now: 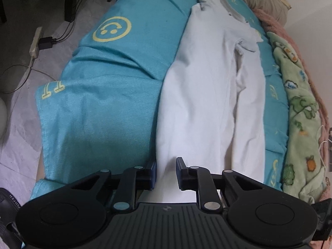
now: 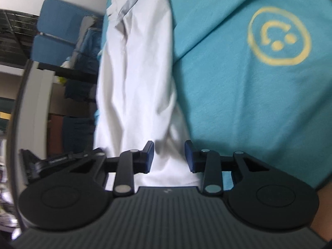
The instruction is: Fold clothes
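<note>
White shirt [image 1: 207, 95] — hem between both parted tools [image 1: 166, 174] [image 2: 169, 155], grip unclear, teal sheet [image 1: 103, 103].

My left gripper [image 1: 165, 173]: black linkage arms, silver pivot rivets, blue pads, ribbed grey body with a round black disc at 4 and 8 o'clock. My right gripper [image 2: 169, 157]: same build, small pale mark on the ribbed body at 12 o'clock.
</note>
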The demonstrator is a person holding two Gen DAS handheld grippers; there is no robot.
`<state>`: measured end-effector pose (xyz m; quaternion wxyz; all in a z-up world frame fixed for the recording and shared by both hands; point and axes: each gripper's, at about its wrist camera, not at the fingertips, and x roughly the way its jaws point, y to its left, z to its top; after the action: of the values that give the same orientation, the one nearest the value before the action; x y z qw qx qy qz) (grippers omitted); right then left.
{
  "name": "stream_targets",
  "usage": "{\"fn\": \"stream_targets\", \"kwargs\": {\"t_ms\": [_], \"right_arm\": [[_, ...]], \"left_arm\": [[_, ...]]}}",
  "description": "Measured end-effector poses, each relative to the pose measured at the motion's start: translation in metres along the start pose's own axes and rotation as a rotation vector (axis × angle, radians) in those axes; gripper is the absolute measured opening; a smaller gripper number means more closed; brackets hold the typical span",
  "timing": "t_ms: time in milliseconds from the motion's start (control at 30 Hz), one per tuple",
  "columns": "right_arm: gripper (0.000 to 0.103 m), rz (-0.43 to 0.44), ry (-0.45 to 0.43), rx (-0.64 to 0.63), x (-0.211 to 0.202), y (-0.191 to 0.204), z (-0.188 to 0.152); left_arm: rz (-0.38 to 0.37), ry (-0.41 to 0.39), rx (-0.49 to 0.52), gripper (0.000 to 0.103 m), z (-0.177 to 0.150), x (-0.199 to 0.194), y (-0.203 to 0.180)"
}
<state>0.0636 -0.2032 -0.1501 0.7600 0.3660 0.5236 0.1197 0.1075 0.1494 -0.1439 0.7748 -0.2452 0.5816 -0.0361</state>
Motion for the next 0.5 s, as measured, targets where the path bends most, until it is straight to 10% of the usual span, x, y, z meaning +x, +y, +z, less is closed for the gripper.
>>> {"fn": "stream_targets", "kwargs": {"t_ms": [133,367,500], "right_arm": [[0.041,-0.045,-0.027,-0.020,-0.004,0.001,-0.003],[0.069,0.033,0.116,-0.037,0.020,0.007,-0.011],[0.069,0.069,0.171,-0.066,0.028,0.013,-0.015]], "left_arm": [[0.028,0.041,-0.003,0.040,0.003,0.007,0.003],[0.011,0.085,0.061,0.044,0.001,0.011,-0.006],[0.009,0.119,0.107,0.042,-0.002,0.014,-0.016]]}}
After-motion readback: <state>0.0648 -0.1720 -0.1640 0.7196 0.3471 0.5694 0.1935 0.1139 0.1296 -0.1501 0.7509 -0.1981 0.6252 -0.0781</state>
